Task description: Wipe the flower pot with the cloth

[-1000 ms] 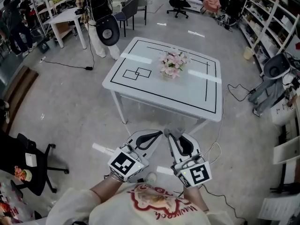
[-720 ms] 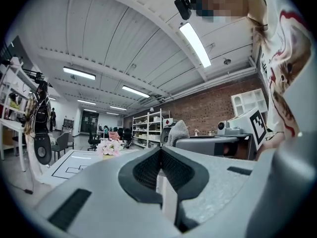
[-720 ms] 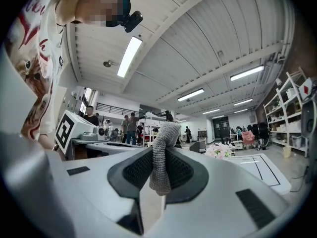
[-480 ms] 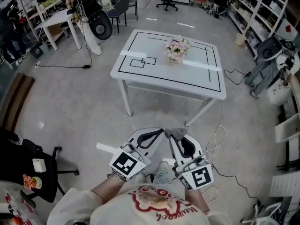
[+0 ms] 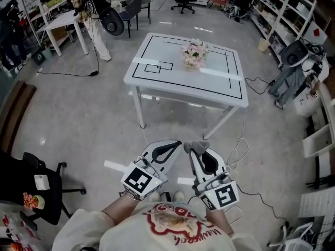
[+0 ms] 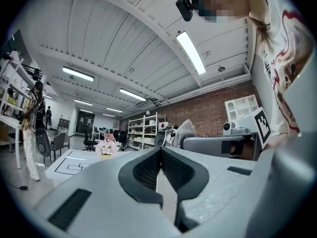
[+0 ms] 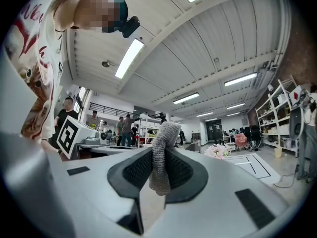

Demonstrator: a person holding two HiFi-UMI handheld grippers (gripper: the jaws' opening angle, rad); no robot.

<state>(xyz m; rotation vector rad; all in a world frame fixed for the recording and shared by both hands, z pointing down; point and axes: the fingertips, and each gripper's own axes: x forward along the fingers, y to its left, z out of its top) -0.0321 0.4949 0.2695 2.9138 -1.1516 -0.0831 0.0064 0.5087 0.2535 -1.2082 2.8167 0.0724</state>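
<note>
Far left, a black office chair sits on the grey floor. Your left gripper is low in front of you, level, pointing twd the table. Its jaws are pressed together w/ nothing btwn them, plain in the left gripper view. Straight ahead & well apart from both grippers stands the white table w/ black tape lines. The flower pot, full of pink-white blooms, stands upright nr the far middle of the top, just right of the taped rectangles. Your right gripper sits just beside the left one, also level. Its jaws are clamped on the cloth, a grey knitted piece; in the right gripper view the cloth sticks up past the tips & hangs down btwn the jaws. A white cable loops on the floor right of the grippers. Far right, white shelving lines the room's edge
</note>
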